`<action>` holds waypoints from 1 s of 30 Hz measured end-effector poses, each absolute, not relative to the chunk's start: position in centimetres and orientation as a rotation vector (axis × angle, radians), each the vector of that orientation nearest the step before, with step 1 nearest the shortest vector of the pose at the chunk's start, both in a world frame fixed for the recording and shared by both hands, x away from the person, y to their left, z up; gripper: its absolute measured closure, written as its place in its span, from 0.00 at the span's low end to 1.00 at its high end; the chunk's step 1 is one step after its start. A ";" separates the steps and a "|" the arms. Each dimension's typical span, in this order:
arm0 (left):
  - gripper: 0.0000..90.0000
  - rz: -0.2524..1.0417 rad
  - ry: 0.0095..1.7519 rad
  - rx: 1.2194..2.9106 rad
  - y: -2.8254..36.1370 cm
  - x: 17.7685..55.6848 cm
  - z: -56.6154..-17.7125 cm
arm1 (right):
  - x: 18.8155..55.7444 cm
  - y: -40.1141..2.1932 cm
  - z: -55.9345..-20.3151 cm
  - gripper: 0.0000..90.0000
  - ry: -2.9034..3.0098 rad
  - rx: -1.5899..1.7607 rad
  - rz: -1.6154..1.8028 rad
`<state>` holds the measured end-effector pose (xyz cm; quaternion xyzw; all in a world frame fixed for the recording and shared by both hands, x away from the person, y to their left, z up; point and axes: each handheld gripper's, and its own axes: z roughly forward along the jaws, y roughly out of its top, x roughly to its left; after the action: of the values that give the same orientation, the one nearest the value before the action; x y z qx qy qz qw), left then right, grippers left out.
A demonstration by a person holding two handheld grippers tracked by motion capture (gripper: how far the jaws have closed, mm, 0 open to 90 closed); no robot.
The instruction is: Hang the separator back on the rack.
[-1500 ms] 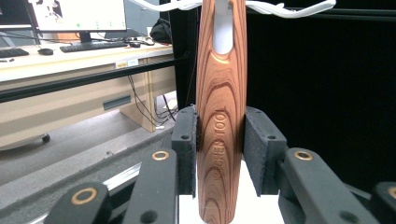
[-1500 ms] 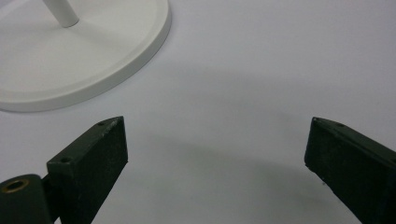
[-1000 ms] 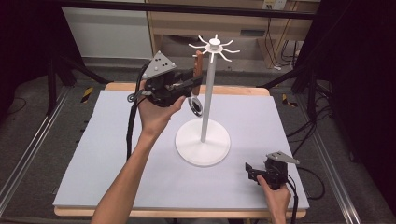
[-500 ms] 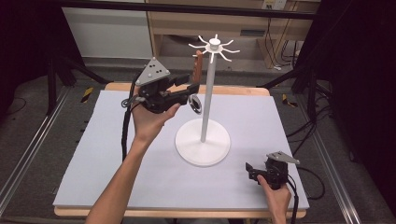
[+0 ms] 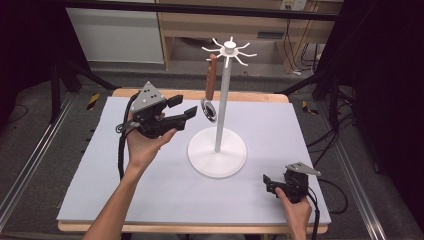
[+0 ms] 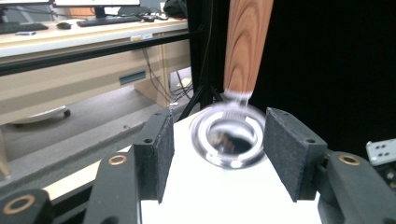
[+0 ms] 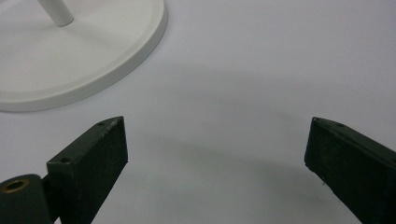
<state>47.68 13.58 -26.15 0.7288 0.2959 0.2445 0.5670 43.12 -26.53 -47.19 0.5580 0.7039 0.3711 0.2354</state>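
Jaws on the left gripper (image 5: 185,114) stand spread and empty in the high view, raised off the tabletop (image 5: 100,175) and aimed at the metal ring end of a wooden-handled utensil (image 5: 210,82) that hangs from a hook of the white rack (image 5: 222,100). Ring is just beside the jaw tips, apart from them. Right gripper (image 5: 270,184) rests low near the front right edge, jaws apart, nothing between them.

Left gripper view: the utensil's ring (image 6: 229,135) sits between the two black pads (image 6: 162,149) but farther out, untouched; it looks blurred, so probably swinging. Wooden handle (image 6: 245,44) rises straight above it.

Right gripper view: jaws wide open over bare tabletop, rack base (image 7: 84,51) at upper left.

Judgement: step in hand is either grasping or letting go of the hung utensil. To grip well, advance until the pads bracket the neck just above the ring, close squarely, then lift up to clear the hook. Avoid nudging the rack post.
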 end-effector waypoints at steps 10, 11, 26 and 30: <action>0.45 0.572 0.766 1.752 16.2 47.3 -30.2 | 43.2 -26.6 -47.3 0.07 1.930 1.542 1.008; 0.44 0.569 0.774 1.758 16.4 47.3 -30.6 | 43.2 -26.6 -47.3 0.07 1.929 1.539 1.004; 0.41 0.540 0.878 1.852 19.3 46.1 -37.1 | 43.1 -27.1 -47.5 0.07 1.925 1.568 0.970; 0.41 0.540 0.924 1.875 20.6 45.8 -39.2 | 43.2 -27.3 -47.7 0.07 1.931 1.578 0.953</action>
<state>45.78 20.65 -39.25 0.7656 0.3775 0.2207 0.4718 43.18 -27.28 -47.65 0.5748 0.7033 0.3470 0.2336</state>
